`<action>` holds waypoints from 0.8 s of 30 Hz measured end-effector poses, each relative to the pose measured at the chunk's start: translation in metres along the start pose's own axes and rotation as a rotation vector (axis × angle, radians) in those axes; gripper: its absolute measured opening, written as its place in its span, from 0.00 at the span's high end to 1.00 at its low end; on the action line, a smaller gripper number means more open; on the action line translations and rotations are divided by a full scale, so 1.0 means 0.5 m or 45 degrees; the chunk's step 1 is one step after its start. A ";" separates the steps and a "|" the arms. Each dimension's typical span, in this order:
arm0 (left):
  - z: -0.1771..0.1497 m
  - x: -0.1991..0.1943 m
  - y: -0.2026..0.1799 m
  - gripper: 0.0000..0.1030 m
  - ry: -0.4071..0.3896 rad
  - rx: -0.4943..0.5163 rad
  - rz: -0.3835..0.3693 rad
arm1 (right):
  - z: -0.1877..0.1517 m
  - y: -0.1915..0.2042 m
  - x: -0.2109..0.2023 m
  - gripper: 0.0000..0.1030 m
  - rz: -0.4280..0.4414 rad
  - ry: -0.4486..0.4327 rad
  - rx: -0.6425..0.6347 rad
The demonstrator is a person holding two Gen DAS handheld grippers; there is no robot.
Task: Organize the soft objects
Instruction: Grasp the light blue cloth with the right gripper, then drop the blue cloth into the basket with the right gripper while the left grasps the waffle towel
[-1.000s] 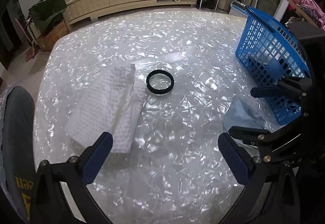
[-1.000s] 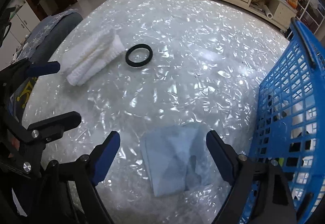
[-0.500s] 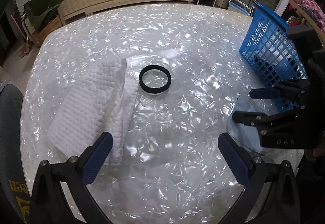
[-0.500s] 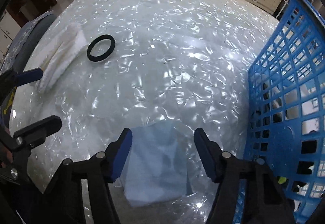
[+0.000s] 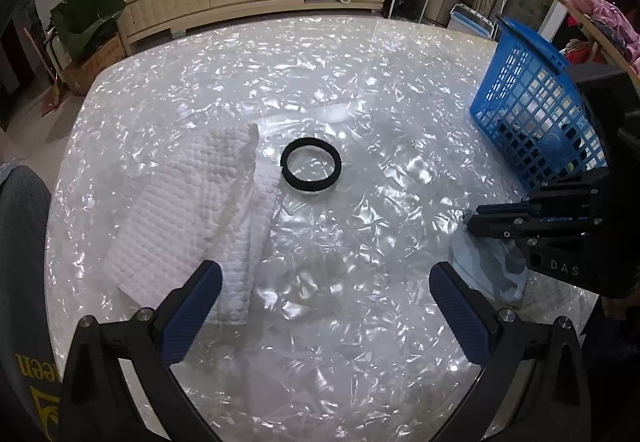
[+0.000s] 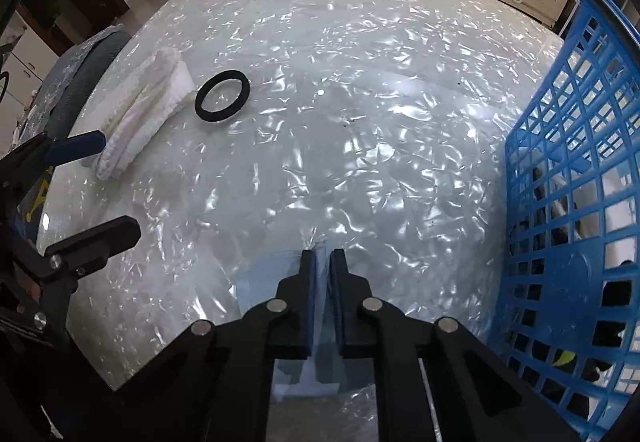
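Tabletop [image 5: 360, 89]: left tongs [image 5: 326, 306] gape empty; right tongs [image 6: 322, 262] seemingly pinch blue cloth [image 6: 264, 274]

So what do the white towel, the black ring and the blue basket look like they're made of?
White towel: thick woven cloth, by its waffle-textured, folded layers.
Black ring: matte, perhaps fabric elastic or rubber; hard to tell.
Blue basket: rigid moulded plastic, going by its smooth, slightly glossy open grid walls.
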State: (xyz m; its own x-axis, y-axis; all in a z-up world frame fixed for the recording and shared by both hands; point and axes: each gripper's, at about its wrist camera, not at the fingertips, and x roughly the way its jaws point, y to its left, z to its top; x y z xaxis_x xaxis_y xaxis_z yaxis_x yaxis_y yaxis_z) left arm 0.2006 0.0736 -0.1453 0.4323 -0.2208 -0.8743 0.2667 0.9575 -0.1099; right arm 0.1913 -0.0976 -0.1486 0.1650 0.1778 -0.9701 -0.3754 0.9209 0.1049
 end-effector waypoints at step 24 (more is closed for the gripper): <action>-0.006 -0.112 0.081 0.00 -0.096 0.071 -0.016 | -0.043 0.043 -0.221 0.94 0.037 -0.199 -0.013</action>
State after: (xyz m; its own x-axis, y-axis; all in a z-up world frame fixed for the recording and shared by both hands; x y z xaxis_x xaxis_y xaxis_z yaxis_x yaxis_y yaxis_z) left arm 0.1847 0.1254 -0.1020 0.4919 -0.2482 -0.8345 0.3193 0.9431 -0.0923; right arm 0.1453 -0.1049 -0.0438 0.2936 0.2565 -0.9209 -0.3910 0.9113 0.1292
